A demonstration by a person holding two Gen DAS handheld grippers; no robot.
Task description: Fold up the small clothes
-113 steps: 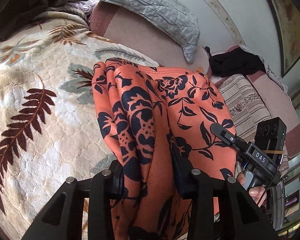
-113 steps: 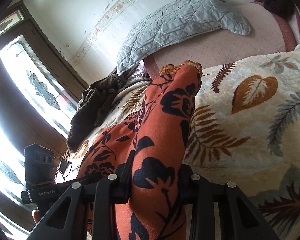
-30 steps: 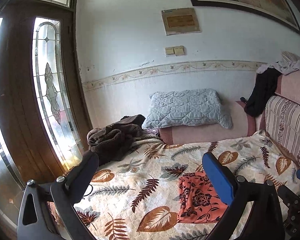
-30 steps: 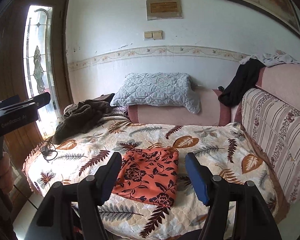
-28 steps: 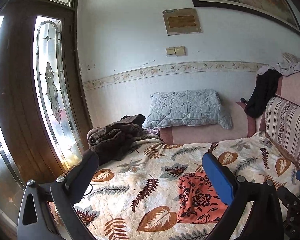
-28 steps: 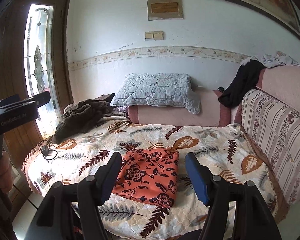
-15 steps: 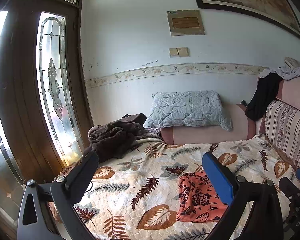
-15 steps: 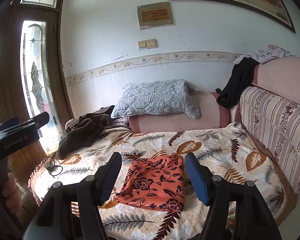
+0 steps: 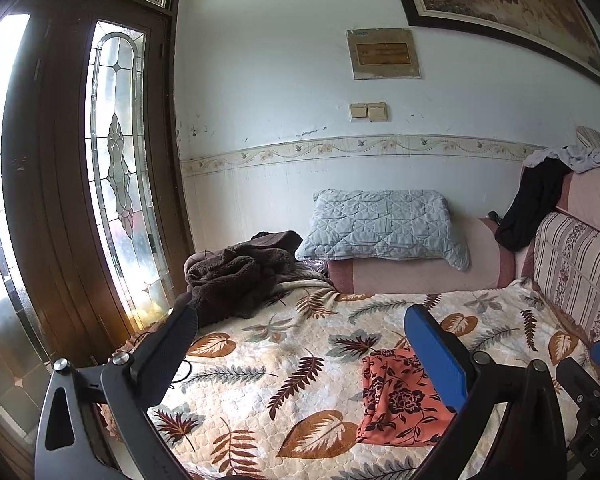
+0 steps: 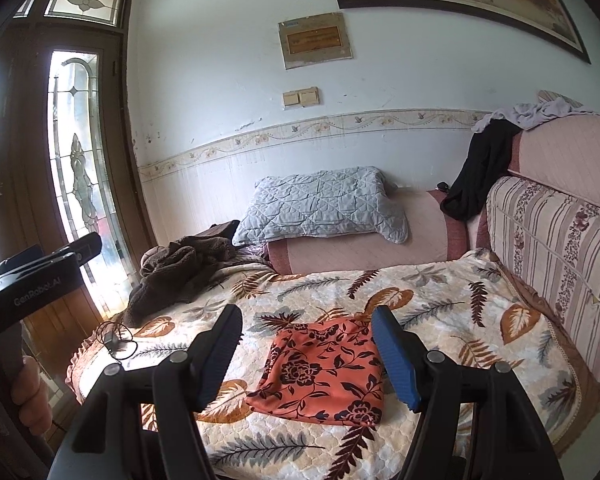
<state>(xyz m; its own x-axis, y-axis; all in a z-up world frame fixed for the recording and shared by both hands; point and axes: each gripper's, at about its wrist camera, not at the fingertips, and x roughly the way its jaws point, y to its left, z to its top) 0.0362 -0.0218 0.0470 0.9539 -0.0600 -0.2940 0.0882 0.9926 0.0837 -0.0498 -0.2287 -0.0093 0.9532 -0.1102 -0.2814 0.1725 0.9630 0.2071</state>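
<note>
The folded orange cloth (image 10: pixel 326 372) lies flat on the leaf-print bedspread (image 10: pixel 440 308), toward the near edge of the bed, with nothing on top of it and nothing touching it.

Both tongs are held back from the bed, clear of the cloth. The right tongs (image 10: pixel 306 352) are spread, with nothing between the pads; the cloth shows through the gap, well beyond them. The left tongs (image 9: pixel 300 354) are spread wider still and also hold nothing; from that view the cloth (image 9: pixel 396 400) sits partly behind the blue right-hand pad.

Around the cloth: a brown fleece heap (image 10: pixel 180 276) is piled at the far left corner of the bed, well apart from it. A black cable (image 10: pixel 118 340) is coiled at the left edge of the bedspread, near the window (image 10: pixel 78 168). A grey quilted pillow (image 10: pixel 320 208) leans on the pink bolster (image 10: pixel 364 254) at the head. A striped cushion (image 10: pixel 556 256) backs the right side, and a black garment (image 10: pixel 476 172) hangs over the corner above it. A hand (image 10: pixel 26 392) grips the left device at the frame's left edge.
</note>
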